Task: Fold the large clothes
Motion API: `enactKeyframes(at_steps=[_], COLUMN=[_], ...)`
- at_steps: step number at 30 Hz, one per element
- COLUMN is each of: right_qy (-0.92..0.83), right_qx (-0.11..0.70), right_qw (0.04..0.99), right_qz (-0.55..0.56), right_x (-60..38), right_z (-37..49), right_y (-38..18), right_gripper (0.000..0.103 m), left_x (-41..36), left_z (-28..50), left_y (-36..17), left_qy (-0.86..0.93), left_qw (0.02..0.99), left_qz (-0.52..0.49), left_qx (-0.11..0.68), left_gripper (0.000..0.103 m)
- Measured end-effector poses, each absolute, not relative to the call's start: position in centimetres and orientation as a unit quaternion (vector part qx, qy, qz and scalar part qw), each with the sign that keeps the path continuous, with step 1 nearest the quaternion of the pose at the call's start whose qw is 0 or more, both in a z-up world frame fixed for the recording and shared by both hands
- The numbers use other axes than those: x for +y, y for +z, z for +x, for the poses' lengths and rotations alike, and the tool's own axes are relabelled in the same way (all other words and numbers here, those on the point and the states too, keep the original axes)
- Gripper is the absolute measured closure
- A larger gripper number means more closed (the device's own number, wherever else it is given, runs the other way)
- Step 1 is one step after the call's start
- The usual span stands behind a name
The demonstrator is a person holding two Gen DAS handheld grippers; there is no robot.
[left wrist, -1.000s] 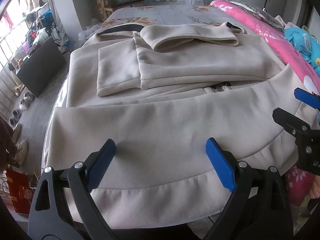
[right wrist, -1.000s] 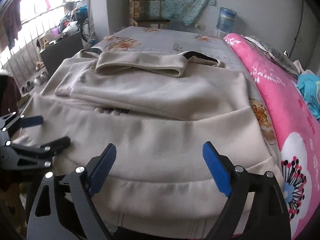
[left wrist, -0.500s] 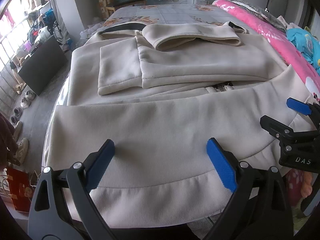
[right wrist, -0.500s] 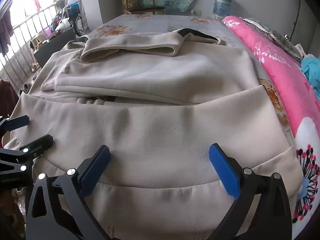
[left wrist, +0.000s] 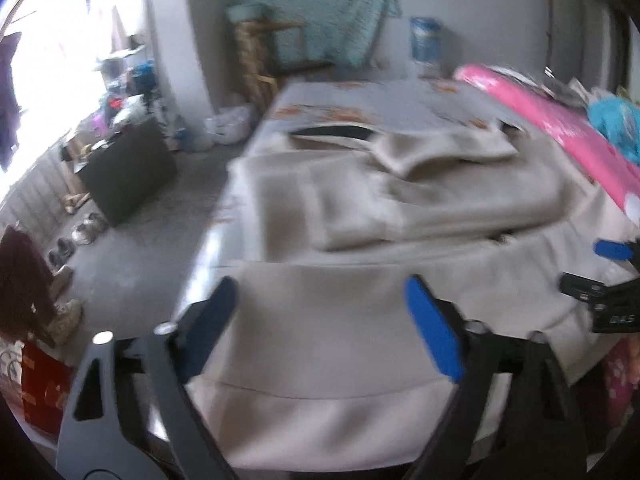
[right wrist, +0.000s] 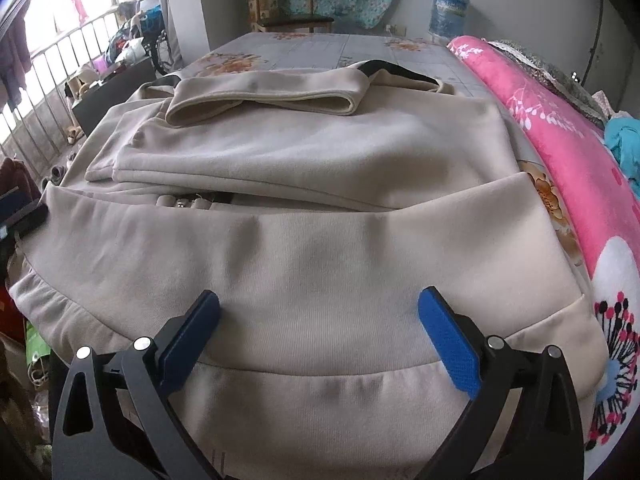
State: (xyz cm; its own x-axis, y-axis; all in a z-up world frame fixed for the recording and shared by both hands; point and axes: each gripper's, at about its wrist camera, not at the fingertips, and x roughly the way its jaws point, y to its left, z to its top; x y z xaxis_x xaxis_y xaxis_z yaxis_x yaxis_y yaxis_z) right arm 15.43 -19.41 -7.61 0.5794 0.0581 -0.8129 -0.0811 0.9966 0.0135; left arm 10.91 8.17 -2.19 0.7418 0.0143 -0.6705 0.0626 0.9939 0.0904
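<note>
The right hand-held gripper (right wrist: 318, 334) hangs over the near hem band of the beige garment (right wrist: 304, 264), its jaws spread as wide as they go and its blue pads (right wrist: 448, 344) clear of the cloth, nothing between them. The left hand-held gripper (left wrist: 320, 320) sits above the same hem toward the garment's left corner; its jaws have just been closing a little but stand well apart, gripping nothing, with the cloth lying under and beyond the pads (left wrist: 432, 328). That view is blurred. In the right view the left gripper's tip shows at the left edge, just beside the garment's corner; in the left view the right gripper's tips show at the right edge. The garment lies spread on the bed (right wrist: 320, 46), partly folded: the lower part is turned up toward the middle, the sleeves are laid across the chest, and the hood or collar is folded flat at the far end with a dark lining showing. A pink blanket (right wrist: 560, 128) runs along the right of the bed, just beside the garment. A chair (right wrist: 288, 4) and a water bottle (right wrist: 450, 12) stand by the far wall. A dark cabinet (left wrist: 128, 172) and shoes (left wrist: 84, 228) are on the floor to the left.
</note>
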Motion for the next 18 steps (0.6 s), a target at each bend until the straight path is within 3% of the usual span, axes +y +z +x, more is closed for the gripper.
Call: enactKeyframes(at_steps=[9,13,18], right_qy=[0.038,0.039,0.040], right_qx=[0.454,0.454,0.450], right_qw=[0.890,0.890,0.892], right_qz=[-0.013,-0.013,-0.014], right_x=[-19.3,-19.3,-19.3], right_z=[15.4,15.3,15.2], right_y=[-7.7,-7.7,-7.7], right_gripper=[0.006,0.006,0.006], left_x=[13.7,13.3,12.9], left_z=[14.5,13.5,11.7], left_y=[-4.6,-3.9,-2.2], left_qy=[-0.084,-0.104,-0.179], left_qw=[0.907,0.911,0.910], left_qz=[-0.010,-0.009,-0.044], left_qx=[0.413,0.398,0.371], left_gripper=[0.064,0.070,0.070])
